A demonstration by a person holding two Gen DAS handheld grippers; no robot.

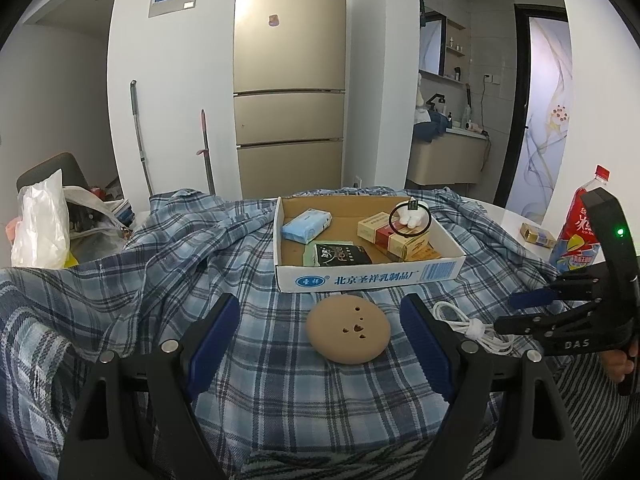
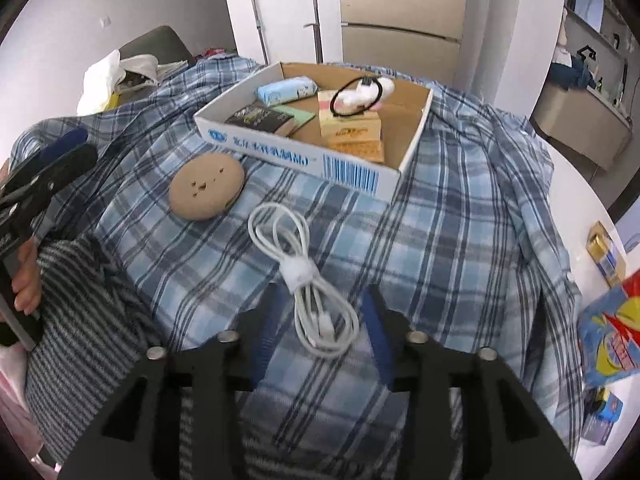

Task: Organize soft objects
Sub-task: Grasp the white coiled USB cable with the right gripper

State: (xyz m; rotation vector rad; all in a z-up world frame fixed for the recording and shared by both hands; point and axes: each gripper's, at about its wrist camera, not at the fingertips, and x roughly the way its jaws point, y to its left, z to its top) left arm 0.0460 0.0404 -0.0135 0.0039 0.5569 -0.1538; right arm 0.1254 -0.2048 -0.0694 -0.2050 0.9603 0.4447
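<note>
A round tan pad with small holes (image 1: 349, 329) lies on the blue plaid cloth (image 1: 168, 240), in front of a shallow cardboard box (image 1: 368, 276). My left gripper (image 1: 320, 332) is open, its fingers either side of the pad and just short of it. The pad also shows in the right wrist view (image 2: 206, 188). A coiled white cable (image 2: 308, 276) lies between the open fingers of my right gripper (image 2: 324, 320). The box (image 2: 296, 156) holds a tissue pack (image 1: 306, 226), a black packet (image 1: 340, 255), cartons (image 1: 394, 236) and a black ring on a white soft toy (image 1: 410, 218).
A red-capped drink bottle (image 1: 580, 232) and a small carton (image 1: 538, 235) stand on the white table at the right. A white plastic bag (image 1: 40, 220) sits at the far left. A striped cloth (image 2: 80, 300) lies at the near edge. A fridge (image 1: 290, 80) stands behind.
</note>
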